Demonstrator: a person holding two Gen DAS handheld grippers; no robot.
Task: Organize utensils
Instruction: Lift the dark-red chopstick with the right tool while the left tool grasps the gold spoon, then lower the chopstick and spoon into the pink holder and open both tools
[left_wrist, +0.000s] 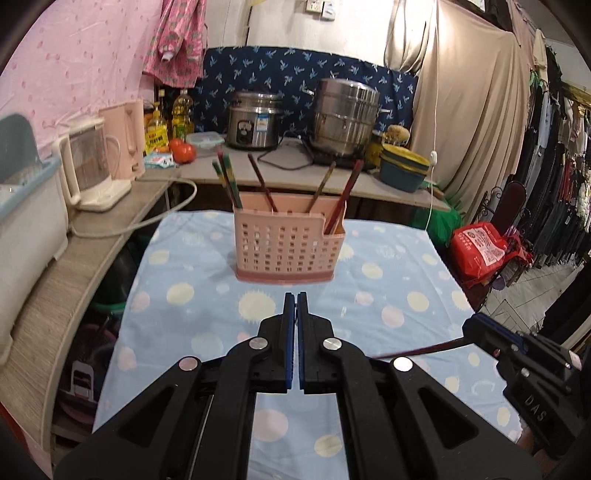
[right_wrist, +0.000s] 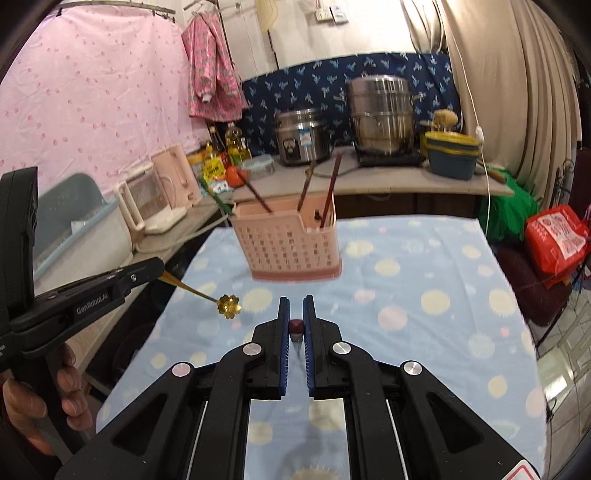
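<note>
A pink slotted utensil holder (left_wrist: 288, 240) (right_wrist: 291, 247) stands upright at the far middle of the table with several chopsticks (left_wrist: 231, 184) leaning in it. My left gripper (left_wrist: 295, 297) is shut. From the right wrist view, the left gripper (right_wrist: 157, 267) is seen pinching the thin handle of a gold spoon with a flower-shaped head (right_wrist: 229, 305), held above the cloth. My right gripper (right_wrist: 296, 301) is shut on a dark red chopstick (right_wrist: 296, 326), seen end-on between the pads. In the left wrist view the right gripper (left_wrist: 476, 328) holds that chopstick (left_wrist: 417, 349) pointing left.
The table wears a blue dotted cloth (left_wrist: 388, 280). Behind it a counter carries a rice cooker (left_wrist: 253, 125), a steel pot (left_wrist: 345, 118), stacked bowls (left_wrist: 404, 168), oil bottles (left_wrist: 181, 114) and a tomato (left_wrist: 183, 151). A kettle (left_wrist: 92, 162) stands left, a red bag (left_wrist: 480, 251) right.
</note>
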